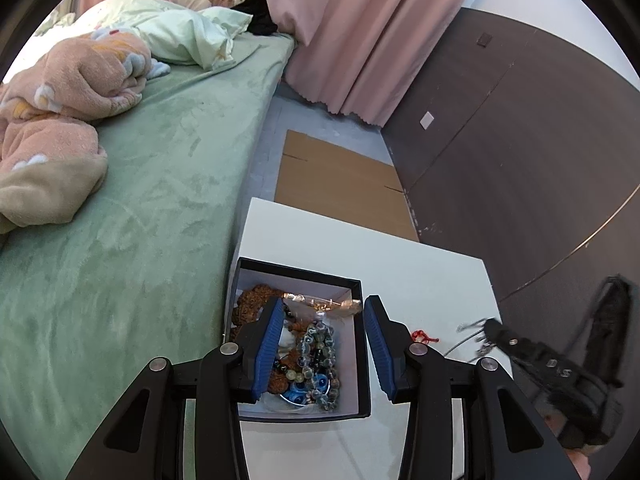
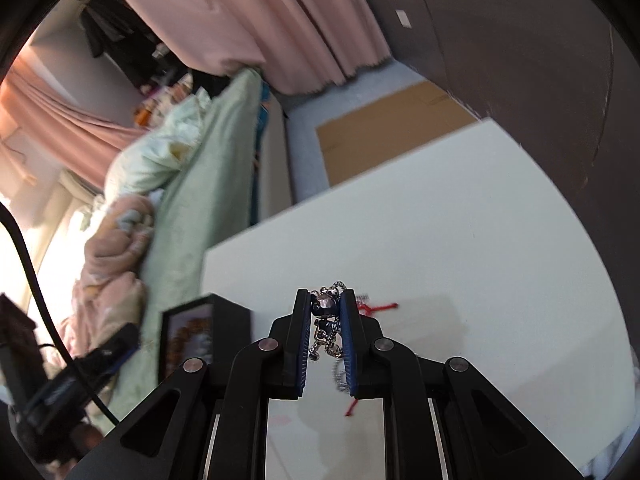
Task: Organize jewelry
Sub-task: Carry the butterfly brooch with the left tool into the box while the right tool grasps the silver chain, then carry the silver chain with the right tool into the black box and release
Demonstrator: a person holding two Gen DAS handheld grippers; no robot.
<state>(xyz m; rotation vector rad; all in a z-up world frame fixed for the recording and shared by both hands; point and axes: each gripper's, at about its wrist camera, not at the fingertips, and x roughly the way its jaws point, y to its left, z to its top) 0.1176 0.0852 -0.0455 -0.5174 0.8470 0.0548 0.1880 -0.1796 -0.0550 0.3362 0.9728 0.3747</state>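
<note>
On a white table (image 1: 400,268) beside a bed with a green sheet (image 1: 160,200), a black jewelry box (image 1: 362,360) stands open near the table's bed-side edge, filled with beaded bracelets (image 1: 318,356) in grey-green, brown and blue. The left gripper (image 1: 320,344) hangs over the box with its blue-padded jaws parted about halfway, one finger above the beads and the other over the box's right wall, holding nothing. To the right of the box, the right gripper (image 2: 326,312) has its jaws nearly closed on a silver chain necklace with a small metal figure pendant (image 2: 323,304); the pendant sits clamped between the blue pads (image 2: 347,332) and loops of chain dangle below them, clear of the tabletop. A red string piece (image 2: 378,307) lies on the table just beyond the fingertips, and another red strand shows below the fingers. From the left wrist view the right gripper (image 1: 492,330) appears blurred at the table's right edge, with chain trailing from its tip. A pink fleece blanket (image 1: 60,120) is bunched on the bed, pink curtains (image 1: 360,20) hang behind, and flattened cardboard (image 1: 340,176) lies on the floor past the table.
</note>
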